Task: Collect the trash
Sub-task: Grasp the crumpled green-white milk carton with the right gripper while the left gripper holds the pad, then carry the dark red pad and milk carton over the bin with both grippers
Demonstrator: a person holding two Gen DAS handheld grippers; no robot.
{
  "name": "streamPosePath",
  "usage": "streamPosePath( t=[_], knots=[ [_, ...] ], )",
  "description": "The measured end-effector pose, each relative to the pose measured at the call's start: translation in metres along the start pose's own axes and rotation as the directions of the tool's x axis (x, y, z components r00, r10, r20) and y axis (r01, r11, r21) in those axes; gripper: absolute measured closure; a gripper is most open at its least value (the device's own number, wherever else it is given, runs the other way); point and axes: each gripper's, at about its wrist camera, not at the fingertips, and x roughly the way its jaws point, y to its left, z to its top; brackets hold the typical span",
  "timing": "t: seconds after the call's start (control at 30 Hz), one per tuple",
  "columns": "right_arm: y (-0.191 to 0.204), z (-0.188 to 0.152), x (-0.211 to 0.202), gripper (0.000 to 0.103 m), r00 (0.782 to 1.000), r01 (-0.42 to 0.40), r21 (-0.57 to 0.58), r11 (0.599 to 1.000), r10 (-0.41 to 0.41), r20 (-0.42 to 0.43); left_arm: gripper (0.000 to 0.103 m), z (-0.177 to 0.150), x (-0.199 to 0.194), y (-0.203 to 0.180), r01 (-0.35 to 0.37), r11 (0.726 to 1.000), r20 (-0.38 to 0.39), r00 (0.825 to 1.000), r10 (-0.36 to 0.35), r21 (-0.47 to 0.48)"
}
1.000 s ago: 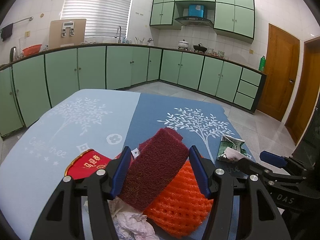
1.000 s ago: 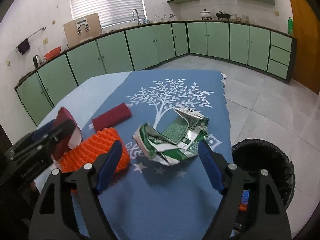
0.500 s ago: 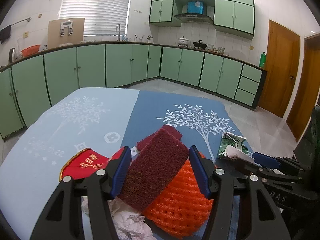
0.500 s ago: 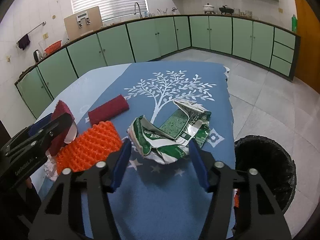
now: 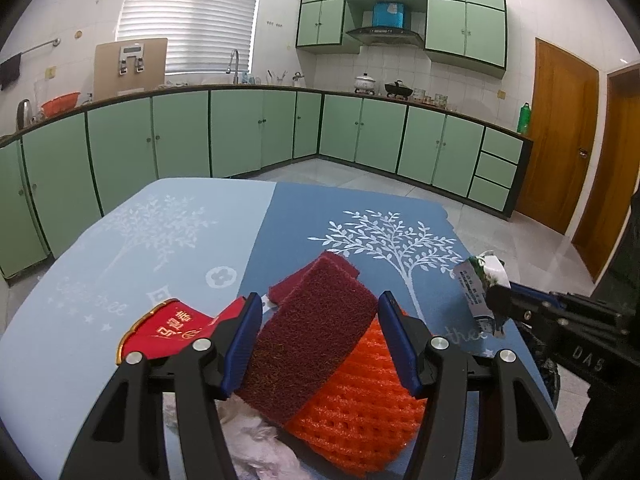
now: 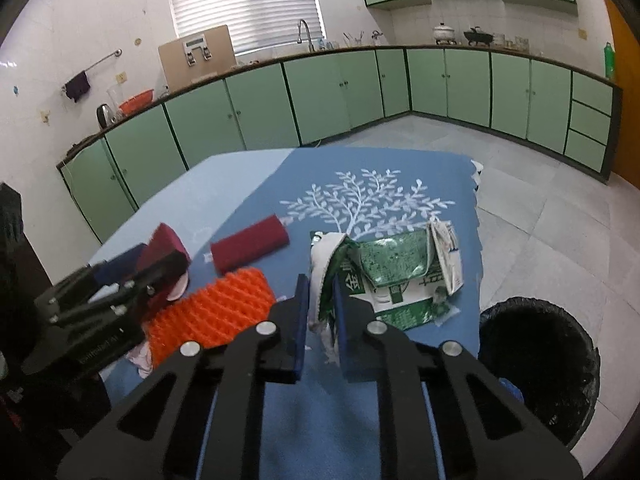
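My left gripper (image 5: 318, 320) is shut on a dark red scouring pad (image 5: 312, 340) and holds it above an orange foam net (image 5: 360, 404) and crumpled tissue (image 5: 260, 440). My right gripper (image 6: 320, 300) is shut on the edge of a crushed green and white carton (image 6: 392, 276), which also shows in the left wrist view (image 5: 478, 288). A second dark red pad (image 6: 250, 244) lies on the blue tablecloth (image 6: 380, 184). A black trash bin (image 6: 536, 356) stands on the floor right of the table.
A red wrapper with gold print (image 5: 172, 330) lies left of my left gripper. Green cabinets (image 5: 240, 132) line the far walls. Wooden doors (image 5: 564, 132) are at the right. The table's right edge (image 6: 478, 240) borders the bin.
My right gripper has moved forward and closed on the carton, lifting its near edge. My left gripper still holds the scouring pad in much the same place.
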Motion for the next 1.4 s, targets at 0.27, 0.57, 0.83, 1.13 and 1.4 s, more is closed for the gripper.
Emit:
streamPosePath(
  t=[0.27, 0.57, 0.83, 1.13, 1.4],
  knots=[
    [0.008, 0.012, -0.017, 0.092, 0.999, -0.016, -0.010, 1.000, 0.016, 0.046, 0.044, 0.009, -0.013, -0.010, 0.030, 0.999, 0.037, 0.999, -0.031, 0.013],
    [0.008, 0.028, -0.050, 0.092, 0.993, -0.014, -0.020, 1.000, 0.016, 0.115, 0.044, 0.027, -0.033, -0.025, 0.068, 0.997, 0.100, 0.992, -0.071, 0.027],
    [-0.006, 0.033, -0.084, 0.092, 0.985, 0.010, -0.016, 1.000, -0.007, 0.170, 0.044, 0.038, -0.039, -0.053, 0.120, 0.991, 0.123, 0.984, -0.126, 0.053],
    [-0.056, 0.029, -0.120, 0.092, 0.975, 0.104, 0.033, 0.994, -0.109, 0.196, 0.044, 0.046, -0.027, -0.115, 0.224, 0.969, 0.118, 0.965, -0.235, 0.101],
    [-0.130, 0.015, -0.129, 0.093, 0.965, 0.184, 0.109, 0.977, -0.200, 0.171, 0.044, 0.043, -0.002, -0.182, 0.323, 0.936, 0.062, 0.941, -0.334, 0.141]
  ],
)
